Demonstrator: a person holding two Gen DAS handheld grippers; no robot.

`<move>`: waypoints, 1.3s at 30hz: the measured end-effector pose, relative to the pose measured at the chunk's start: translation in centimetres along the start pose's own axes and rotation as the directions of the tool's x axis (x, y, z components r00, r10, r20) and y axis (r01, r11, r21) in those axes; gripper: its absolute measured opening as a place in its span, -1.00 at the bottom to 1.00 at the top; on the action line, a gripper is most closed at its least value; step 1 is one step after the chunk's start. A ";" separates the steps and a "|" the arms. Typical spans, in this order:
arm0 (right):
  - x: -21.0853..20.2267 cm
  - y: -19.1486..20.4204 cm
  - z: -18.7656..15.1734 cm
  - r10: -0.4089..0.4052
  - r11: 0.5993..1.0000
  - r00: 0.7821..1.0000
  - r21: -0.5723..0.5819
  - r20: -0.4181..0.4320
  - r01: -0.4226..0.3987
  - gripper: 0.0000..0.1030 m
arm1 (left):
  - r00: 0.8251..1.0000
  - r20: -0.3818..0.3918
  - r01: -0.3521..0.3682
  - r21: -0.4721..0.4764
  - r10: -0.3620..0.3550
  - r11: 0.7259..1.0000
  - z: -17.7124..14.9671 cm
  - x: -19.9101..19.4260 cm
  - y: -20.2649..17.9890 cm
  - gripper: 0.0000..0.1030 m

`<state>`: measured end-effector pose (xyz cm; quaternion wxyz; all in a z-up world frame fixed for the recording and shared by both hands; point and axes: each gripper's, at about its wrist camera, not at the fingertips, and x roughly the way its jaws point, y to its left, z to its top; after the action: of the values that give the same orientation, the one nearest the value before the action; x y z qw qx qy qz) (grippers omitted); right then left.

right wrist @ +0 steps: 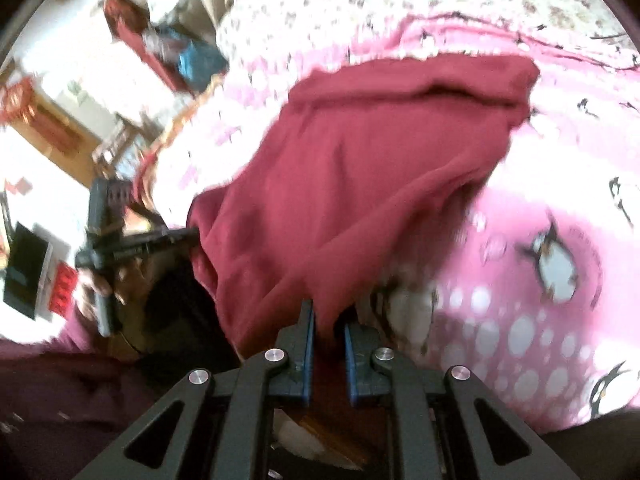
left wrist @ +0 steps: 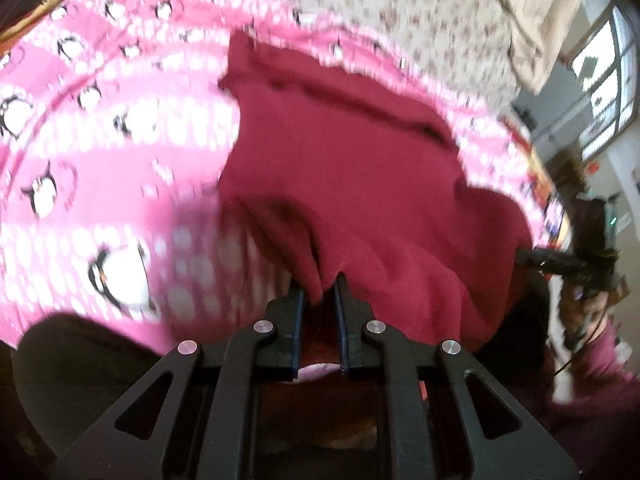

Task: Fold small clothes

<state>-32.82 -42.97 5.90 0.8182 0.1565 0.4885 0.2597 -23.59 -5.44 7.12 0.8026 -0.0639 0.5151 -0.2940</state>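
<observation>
Already both grippers hold the near hem of the dark red garment, one at each corner. The left gripper has its fingers nipped narrow on a bunch of cloth, and the right gripper pinches its corner the same way, so the near edge hangs up off the bed while the far part lies on the pink penguin blanket. Each grip takes only a small fold at the fingertips; if the two hands pull apart or carry the hem too quickly, I judge that a corner could slide out and drop. Farther on, the far edge is rumpled into a ridge, so folding over it may trap a crease. Uneven height between the hands would skew the fold. Beyond lies a flowered sheet.
</observation>
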 end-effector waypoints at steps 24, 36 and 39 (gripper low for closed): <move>1.3 -14.4 18.1 -0.133 0.909 0.952 0.418 0.276 0.005 -0.78 | 0.984 0.146 -0.080 -0.131 0.099 0.988 23.6 10.6 4.8 -0.80; -1.7 -12.0 19.2 -0.317 0.942 0.894 0.214 0.316 0.259 0.14 | 0.972 0.233 -0.005 -0.138 0.037 0.990 25.5 7.1 7.6 0.30; -0.5 -12.1 19.2 -0.371 0.927 0.893 0.159 0.256 0.339 0.14 | 0.976 0.213 -0.028 -0.129 0.055 0.991 24.7 7.5 7.8 0.30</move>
<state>-12.77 -53.15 9.20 0.9030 0.1447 0.4009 0.0535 3.11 -8.06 9.44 0.8541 -0.1348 0.4436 -0.2356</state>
